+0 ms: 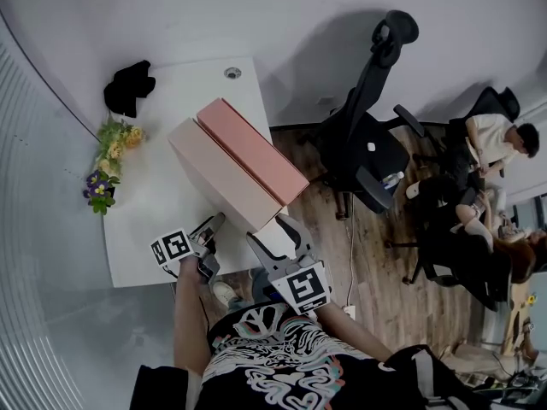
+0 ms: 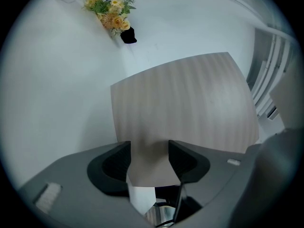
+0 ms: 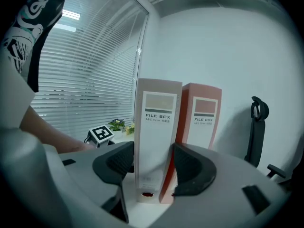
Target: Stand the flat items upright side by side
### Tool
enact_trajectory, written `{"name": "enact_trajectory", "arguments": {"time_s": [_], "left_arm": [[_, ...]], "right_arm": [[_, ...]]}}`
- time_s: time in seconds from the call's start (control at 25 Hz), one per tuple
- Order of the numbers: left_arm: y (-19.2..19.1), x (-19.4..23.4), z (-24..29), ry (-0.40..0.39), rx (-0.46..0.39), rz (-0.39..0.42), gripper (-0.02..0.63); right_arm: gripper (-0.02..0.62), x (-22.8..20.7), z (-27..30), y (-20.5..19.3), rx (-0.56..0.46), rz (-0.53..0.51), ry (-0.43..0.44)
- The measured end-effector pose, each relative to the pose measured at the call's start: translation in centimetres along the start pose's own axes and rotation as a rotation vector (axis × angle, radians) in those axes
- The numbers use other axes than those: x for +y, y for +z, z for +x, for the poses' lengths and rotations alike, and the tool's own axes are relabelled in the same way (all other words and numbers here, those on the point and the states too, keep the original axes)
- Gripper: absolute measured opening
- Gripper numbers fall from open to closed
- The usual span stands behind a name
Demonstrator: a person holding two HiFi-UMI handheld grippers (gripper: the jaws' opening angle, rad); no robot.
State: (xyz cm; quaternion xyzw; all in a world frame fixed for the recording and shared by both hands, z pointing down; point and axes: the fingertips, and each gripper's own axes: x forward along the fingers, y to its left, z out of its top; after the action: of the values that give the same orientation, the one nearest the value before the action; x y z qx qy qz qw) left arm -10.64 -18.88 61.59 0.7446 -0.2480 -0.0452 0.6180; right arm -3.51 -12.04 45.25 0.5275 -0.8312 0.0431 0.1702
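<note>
Boxes stand upright side by side on the white surface (image 1: 162, 207): the pale box (image 1: 218, 173) on my left and the pink box (image 1: 252, 148) tight beside it on the right, with the pale one reaching a little nearer to me. My right tool (image 3: 152, 153) is clamped on the pale box's near end, a pad against each side of its labelled spine. Its right jaw covers the pink box's foot, and in that view both boxes' lengths are hidden behind their spines. The small print under "FILE BOX" is too fine to read. My left tool (image 2: 148, 146) is released, jaws apart and holding nothing. It faces the pale box's broad side, which fills the gap and runs on behind the right jaw, so its lower edge is cut off there. Whether those tips touch the side I cannot tell. From there the pink box is wholly hidden behind the pale one. Flowers (image 1: 111, 148) sit at the surface's left edge, and a black lump (image 1: 130, 86) at the far corner is too dark to make out.
</note>
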Motion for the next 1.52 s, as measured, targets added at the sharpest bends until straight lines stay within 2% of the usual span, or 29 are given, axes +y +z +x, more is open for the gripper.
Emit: {"name": "enact_trajectory", "arguments": {"time_s": [0.36, 0.48, 0.6, 0.72, 0.84, 0.96, 1.04, 1.08, 1.16, 1.2, 1.24, 1.36, 1.52], "left_arm": [[0.0, -0.3, 0.3, 0.010, -0.001, 0.012, 0.223], [0.2, -1.1, 0.1, -0.010, -0.009, 0.019, 0.224], [0.7, -2.6, -0.3, -0.030, -0.023, 0.064, 0.224], [1.0, -4.3, -1.1, -0.031, -0.036, 0.173, 0.224], [0.9, -6.4, -1.9, -0.010, -0.054, 0.343, 0.217], [0.5, -8.9, -2.9, 0.002, -0.077, 0.476, 0.187], [0.4, -10.4, -3.8, 0.033, -0.101, 0.563, 0.138], [0.5, -11.2, -4.3, 0.048, -0.122, 0.602, 0.120], [0.9, -12.9, -5.5, 0.092, -0.189, 0.664, 0.078], [1.1, -13.6, -6.1, 0.127, -0.229, 0.690, 0.018], [1.1, -14.3, -6.6, 0.165, -0.263, 0.718, -0.004], [0.6, -16.1, -7.7, 0.256, -0.327, 0.808, -0.005], [-1.4, -18.4, -8.5, 0.326, -0.350, 0.912, -0.005]], "right_arm": [[0.242, -0.5, -0.5, 0.0, -0.007, 0.019, -0.019], [0.238, -0.4, -0.9, 0.0, -0.010, 0.017, -0.028], [0.229, -0.6, -1.5, 0.0, -0.009, 0.018, -0.054], [0.213, -0.9, -2.4, 0.0, -0.010, 0.038, -0.095], [0.185, -1.2, -3.5, -0.1, -0.006, 0.059, -0.131], [0.169, -1.4, -4.5, -0.1, -0.012, 0.069, -0.164], [0.154, -1.5, -4.9, -0.1, -0.012, 0.087, -0.183], [0.134, -1.6, -5.1, -0.1, -0.010, 0.103, -0.195], [0.011, -2.4, -5.5, 0.0, -0.017, 0.166, -0.216], [0.002, -2.7, -5.8, 0.0, -0.026, 0.210, -0.215], [0.002, -3.0, -6.0, -0.1, -0.035, 0.254, -0.206], [0.002, -3.0, -6.3, -0.2, -0.038, 0.311, -0.155], [0.002, -2.9, -6.7, 0.7, -0.036, 0.272, -0.102]]}}
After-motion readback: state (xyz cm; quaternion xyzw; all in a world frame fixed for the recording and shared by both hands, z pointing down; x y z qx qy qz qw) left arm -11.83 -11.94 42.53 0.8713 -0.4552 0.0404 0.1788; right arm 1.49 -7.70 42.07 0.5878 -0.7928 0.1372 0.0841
